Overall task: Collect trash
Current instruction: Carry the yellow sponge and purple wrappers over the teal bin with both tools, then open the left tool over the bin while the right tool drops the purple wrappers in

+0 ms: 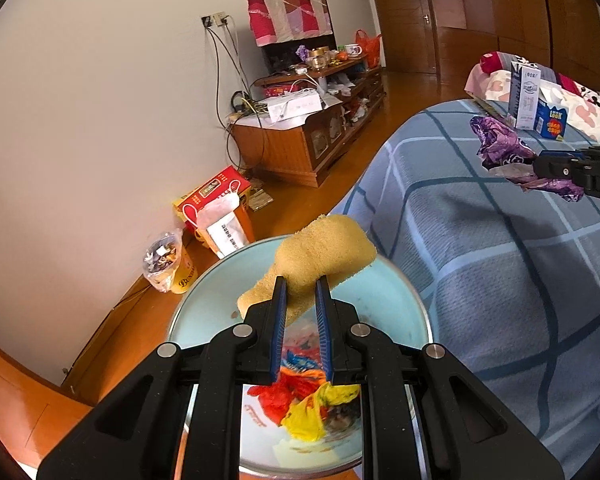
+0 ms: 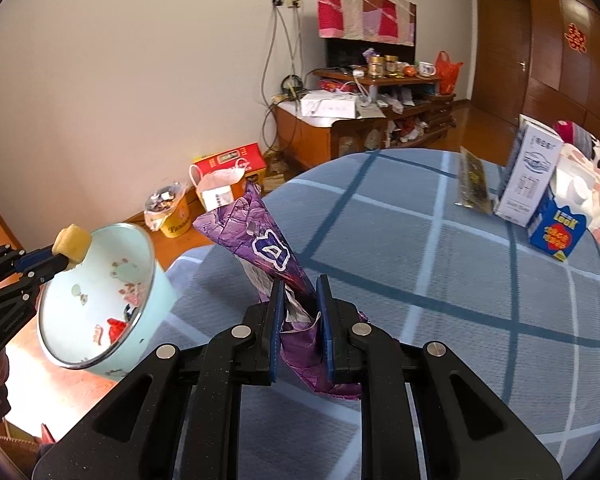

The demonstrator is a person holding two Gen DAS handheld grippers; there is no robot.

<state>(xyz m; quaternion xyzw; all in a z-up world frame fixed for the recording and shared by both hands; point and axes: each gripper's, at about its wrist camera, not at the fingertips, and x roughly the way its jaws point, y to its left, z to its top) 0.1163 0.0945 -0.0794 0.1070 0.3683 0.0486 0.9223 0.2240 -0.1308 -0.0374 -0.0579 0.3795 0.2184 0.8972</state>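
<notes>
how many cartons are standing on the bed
2. A tall white carton stands at the far right of the blue plaid bed, and a shorter blue carton sits just right of it, apparently touching. None look hidden.

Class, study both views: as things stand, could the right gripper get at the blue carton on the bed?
Probably not yet: the right gripper is shut on the purple wrapper. The bedspread before the blue carton looks bare.

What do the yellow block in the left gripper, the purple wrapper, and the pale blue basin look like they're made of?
Yellow block: likely foam sponge, its surface porous and matte. Purple wrapper: thin glossy plastic or foil film, crinkled, silvery inside. Pale blue basin: probably enamelled metal, with a smooth coating and a shiny metallic rim.
</notes>
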